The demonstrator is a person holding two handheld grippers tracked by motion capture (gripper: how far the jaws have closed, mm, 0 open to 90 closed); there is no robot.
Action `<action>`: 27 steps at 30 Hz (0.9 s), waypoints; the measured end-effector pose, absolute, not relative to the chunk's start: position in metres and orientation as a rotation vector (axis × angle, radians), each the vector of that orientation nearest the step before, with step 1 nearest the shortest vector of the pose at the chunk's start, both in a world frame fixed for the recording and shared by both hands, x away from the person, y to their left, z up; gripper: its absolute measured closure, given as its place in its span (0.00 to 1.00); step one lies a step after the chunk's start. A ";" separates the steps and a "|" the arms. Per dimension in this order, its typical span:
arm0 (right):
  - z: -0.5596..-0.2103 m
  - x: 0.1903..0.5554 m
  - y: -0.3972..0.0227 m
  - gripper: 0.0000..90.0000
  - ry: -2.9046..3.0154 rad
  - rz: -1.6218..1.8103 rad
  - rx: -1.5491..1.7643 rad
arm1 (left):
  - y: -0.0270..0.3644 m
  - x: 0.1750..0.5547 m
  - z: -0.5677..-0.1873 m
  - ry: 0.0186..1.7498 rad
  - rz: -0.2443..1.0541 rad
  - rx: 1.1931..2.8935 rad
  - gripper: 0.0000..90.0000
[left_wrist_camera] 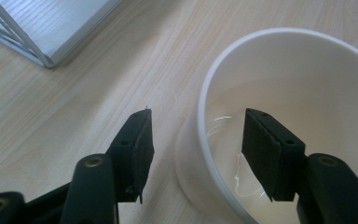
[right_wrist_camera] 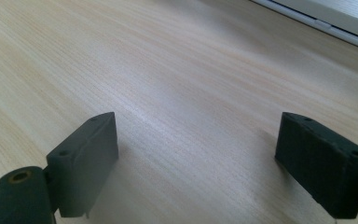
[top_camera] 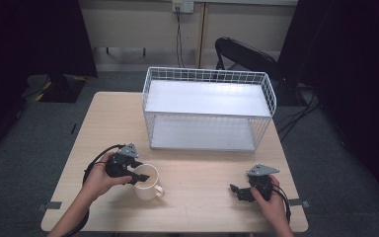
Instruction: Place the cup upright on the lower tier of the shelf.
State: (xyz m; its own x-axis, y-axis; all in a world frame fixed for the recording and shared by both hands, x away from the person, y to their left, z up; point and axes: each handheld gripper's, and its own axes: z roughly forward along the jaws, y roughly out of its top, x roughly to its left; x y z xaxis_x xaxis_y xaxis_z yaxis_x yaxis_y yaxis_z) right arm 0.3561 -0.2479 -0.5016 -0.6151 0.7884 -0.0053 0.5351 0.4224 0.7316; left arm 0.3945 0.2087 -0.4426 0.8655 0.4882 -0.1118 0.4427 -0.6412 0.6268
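Observation:
A white mug (top_camera: 148, 185) stands upright on the wooden table (top_camera: 202, 202), at the front left, its handle toward the near right. My left gripper (top_camera: 145, 176) reaches over its rim from the left. In the left gripper view the mug (left_wrist_camera: 307, 84) is empty, and my left gripper (left_wrist_camera: 196, 135) straddles its near wall, with one jaw inside and one outside. A gap shows on both sides of the wall, so the pads are not pressing. My right gripper (top_camera: 236, 191) rests at the front right, open over bare wood (right_wrist_camera: 196, 149) with nothing between its jaws.
A white wire rack (top_camera: 207, 106) with two shelves stands at the back middle of the table; its corner (left_wrist_camera: 42, 28) lies beyond the left gripper. A dark chair (top_camera: 242, 54) sits behind the table. Bare wood lies between mug and right gripper.

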 end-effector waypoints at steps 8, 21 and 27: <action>-0.502 0.356 -0.248 0.14 2.334 1.011 1.136 | 0.204 0.396 -0.444 0.673 0.084 2.380 0.59; -0.502 0.356 -0.248 0.14 2.333 1.011 1.136 | 0.202 0.396 -0.442 0.711 0.068 2.381 0.78; -0.502 0.356 -0.248 0.14 2.333 1.011 1.136 | 0.201 0.396 -0.440 0.689 0.083 2.414 0.83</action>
